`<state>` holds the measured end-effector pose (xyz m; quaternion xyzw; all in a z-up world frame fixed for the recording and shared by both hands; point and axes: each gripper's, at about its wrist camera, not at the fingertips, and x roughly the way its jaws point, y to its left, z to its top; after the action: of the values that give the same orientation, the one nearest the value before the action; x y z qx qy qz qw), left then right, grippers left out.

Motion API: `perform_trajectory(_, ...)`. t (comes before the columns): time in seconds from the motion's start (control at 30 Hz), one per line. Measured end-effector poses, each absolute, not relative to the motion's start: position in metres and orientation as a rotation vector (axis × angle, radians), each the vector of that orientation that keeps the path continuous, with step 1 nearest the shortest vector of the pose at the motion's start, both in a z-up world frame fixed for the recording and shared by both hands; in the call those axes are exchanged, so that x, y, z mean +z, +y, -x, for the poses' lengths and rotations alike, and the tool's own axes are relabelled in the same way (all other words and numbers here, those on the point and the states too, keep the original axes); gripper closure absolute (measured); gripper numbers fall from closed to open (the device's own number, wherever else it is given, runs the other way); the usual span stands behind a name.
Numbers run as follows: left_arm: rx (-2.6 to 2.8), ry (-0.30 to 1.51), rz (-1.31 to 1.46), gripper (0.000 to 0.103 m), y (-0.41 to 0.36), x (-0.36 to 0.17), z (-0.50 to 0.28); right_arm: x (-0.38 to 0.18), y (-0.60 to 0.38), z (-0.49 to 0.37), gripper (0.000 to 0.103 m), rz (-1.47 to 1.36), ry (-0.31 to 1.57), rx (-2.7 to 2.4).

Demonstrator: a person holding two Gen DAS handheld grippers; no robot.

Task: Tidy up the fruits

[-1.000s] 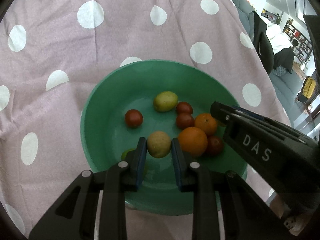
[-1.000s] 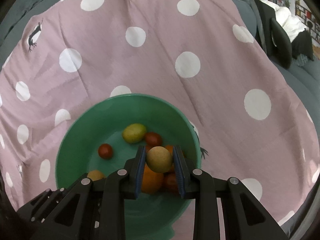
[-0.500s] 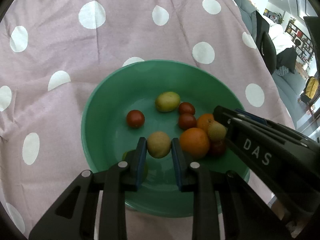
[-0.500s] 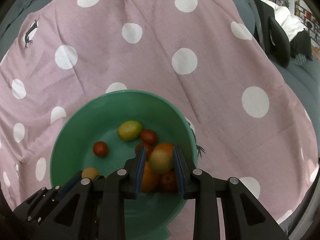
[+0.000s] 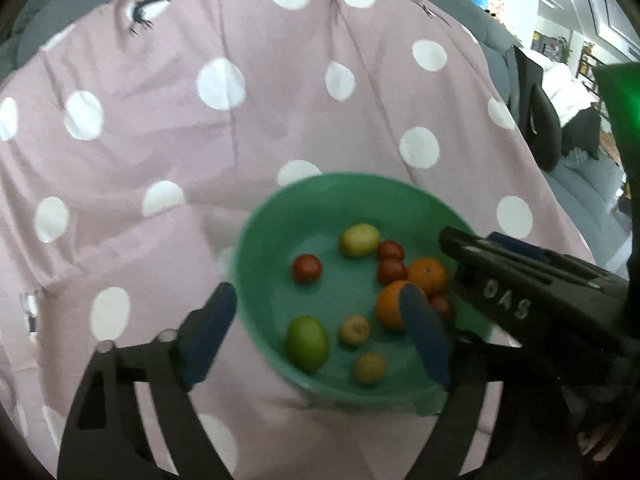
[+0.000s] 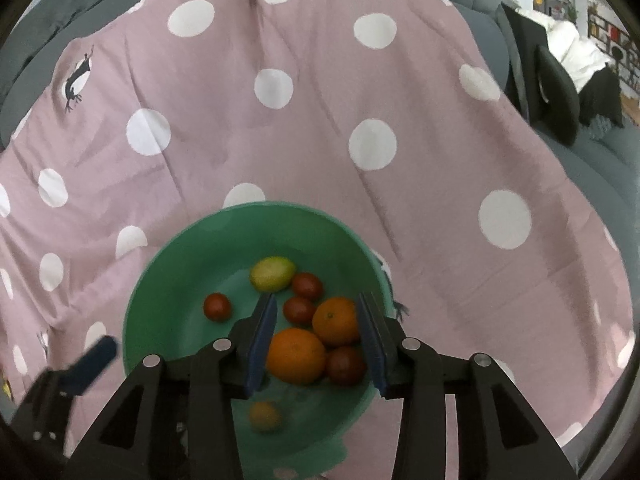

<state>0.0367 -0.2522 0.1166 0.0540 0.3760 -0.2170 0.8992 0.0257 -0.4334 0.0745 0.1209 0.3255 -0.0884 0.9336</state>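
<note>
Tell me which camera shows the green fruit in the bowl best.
The left wrist view. There the green fruit lies whole and unobstructed near the bowl's close rim, beside two small yellowish fruits. In the right wrist view that spot is hidden behind the right hand-held gripper, so the green fruit cannot be seen there.

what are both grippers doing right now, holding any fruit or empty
left gripper: open wide, holding nothing, over the green bowl.
right gripper: open, holding nothing, fingers either side of the two oranges in the bowl.

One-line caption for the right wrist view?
Open right hand-held gripper above a green bowl of oranges and tomatoes.
</note>
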Motion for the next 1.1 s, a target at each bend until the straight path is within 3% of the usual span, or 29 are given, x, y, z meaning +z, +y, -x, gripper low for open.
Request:
perform_trajectory(0.1,-0.426,0.751,-0.117,0.010,-0.246,0.124,-0.029,0.082,-0.437,-0.018,0.060,-0.262,0.633,-0.179)
perform_trajectory(0.2,-0.426,0.728,-0.118,0.009,-0.242,0.131,-0.021,0.089,-0.438,-0.009,0.051,-0.262,0.604,-0.198)
perform_trajectory(0.3,-0.420,0.704,-0.110,0.001,-0.239,0.137,-0.014,0.096,-0.438,-0.003,0.050,-0.258,0.581,-0.196)
perform_trajectory(1.1,-0.427,0.684,-0.105,0.001,-0.235,0.142,-0.001,0.100,-0.433,0.000,0.049,-0.220,0.581,-0.234)
